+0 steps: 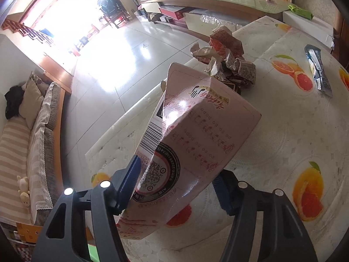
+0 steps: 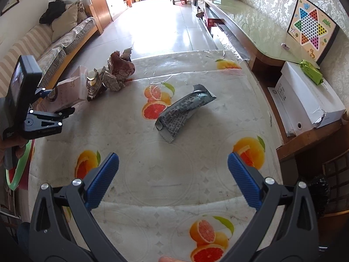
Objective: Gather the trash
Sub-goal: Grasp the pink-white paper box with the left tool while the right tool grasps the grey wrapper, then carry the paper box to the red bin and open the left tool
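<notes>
Left gripper [image 1: 176,183] ribbed blue fingers [image 1: 130,181] apparently pinching dented glossy pink carton [image 1: 196,135]; right gripper [image 2: 173,175] fingers spread above crinkled foil wrapper [image 2: 185,111].

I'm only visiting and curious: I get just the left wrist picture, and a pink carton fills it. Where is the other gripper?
Observer: The right gripper hangs above the fruit-print tablecloth, jaws wide open, with nothing in them.
Operator: What is it pointing at?
Observer: The silver wrapper lies straight ahead of it on the cloth, untouched.
Operator: Is my carton hiding anything?
Observer: Mostly, yes. A dark packet with a gold band sits between the pink carton and the crumpled paper.
</notes>
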{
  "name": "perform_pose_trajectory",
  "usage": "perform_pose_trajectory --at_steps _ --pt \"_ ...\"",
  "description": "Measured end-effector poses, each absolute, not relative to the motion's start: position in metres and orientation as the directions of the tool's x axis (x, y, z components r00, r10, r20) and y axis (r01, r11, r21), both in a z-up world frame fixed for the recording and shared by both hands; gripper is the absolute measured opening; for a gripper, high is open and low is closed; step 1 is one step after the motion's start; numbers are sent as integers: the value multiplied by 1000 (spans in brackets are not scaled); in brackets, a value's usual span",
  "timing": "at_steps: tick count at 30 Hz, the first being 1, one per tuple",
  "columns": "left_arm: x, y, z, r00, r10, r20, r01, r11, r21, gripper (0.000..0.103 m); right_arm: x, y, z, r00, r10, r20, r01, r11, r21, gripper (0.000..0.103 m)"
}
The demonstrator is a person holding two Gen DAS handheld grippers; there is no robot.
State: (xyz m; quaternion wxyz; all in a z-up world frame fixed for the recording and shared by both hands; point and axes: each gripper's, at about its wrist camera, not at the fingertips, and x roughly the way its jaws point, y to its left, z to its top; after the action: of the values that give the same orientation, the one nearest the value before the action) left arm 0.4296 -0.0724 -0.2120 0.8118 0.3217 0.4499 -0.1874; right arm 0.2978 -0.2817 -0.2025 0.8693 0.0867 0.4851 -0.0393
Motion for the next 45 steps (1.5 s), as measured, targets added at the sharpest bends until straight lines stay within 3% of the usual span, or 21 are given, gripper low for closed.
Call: perform_pose_trajectory --at_steps 9,13,17,20,21,26,36,45 --pt "396 -42 -185 547 -85 -833 547 790 279 44 346 -298 -213 511 22 -859 234 958 164 98" --pt "384 -26 -177 543 -137 -829 524 826 206 44 370 -296 -226 483 9 -876 263 952 155 96" --pt "374 -16 -176 534 -170 -828 496 856 144 44 383 -294 -243 432 6 -902 284 948 143 58" --pt "366 -14 -173 541 -187 -820 486 865 123 44 385 -285 -246 434 -34 -900 265 960 91 49" --pt "364 -14 -171 541 -196 -818 480 871 109 44 384 -283 -246 435 -49 -899 260 963 74 38" --pt "354 -15 -163 543 -226 -809 455 888 58 44 382 -276 -243 432 -69 -899 222 975 32 18" --pt "319 -7 -139 593 -243 -767 384 923 5 44 331 -251 -205 507 -67 -859 139 990 5 12" --pt "284 50 -130 639 -159 -753 251 968 9 44 271 -215 -153 599 -4 -801 46 998 30 12"
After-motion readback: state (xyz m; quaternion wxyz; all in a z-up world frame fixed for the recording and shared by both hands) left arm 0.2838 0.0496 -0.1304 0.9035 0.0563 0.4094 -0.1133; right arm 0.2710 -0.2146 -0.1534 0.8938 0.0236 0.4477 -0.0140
